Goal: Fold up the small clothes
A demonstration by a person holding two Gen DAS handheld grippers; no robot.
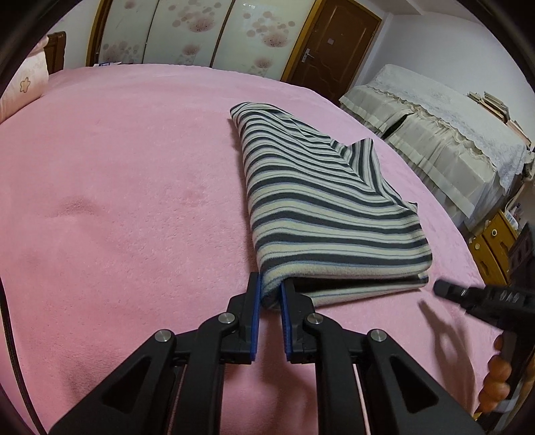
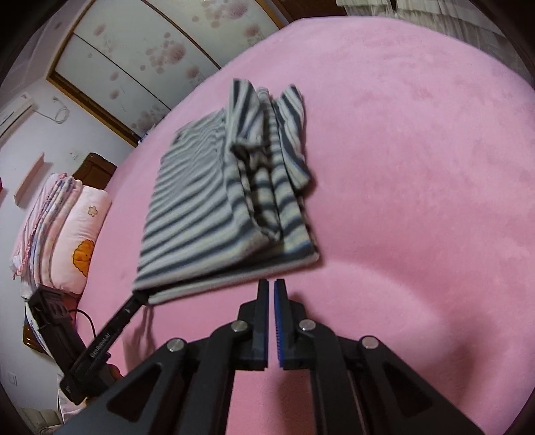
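Note:
A grey-and-cream striped garment [image 1: 321, 200] lies folded on the pink bed cover [image 1: 117, 200]. My left gripper [image 1: 271, 284] is shut on its near left corner, and cloth shows between the blue pads. From the right wrist view the garment [image 2: 207, 200] has loose folds bunched on top, and the left gripper [image 2: 133, 301] holds its near corner. My right gripper [image 2: 271, 284] is shut with nothing between its pads, just short of the garment's near edge. It also shows at the right edge of the left wrist view [image 1: 444, 289], held by a hand [image 1: 498, 371].
Folded pink bedding and a pillow [image 2: 67, 227] sit at the head of the bed. A lace-covered piece of furniture [image 1: 434, 134] and a yellow cabinet [image 1: 491, 241] stand beside the bed. Floral sliding wardrobe doors [image 1: 200, 30] and a brown door [image 1: 334, 43] are behind.

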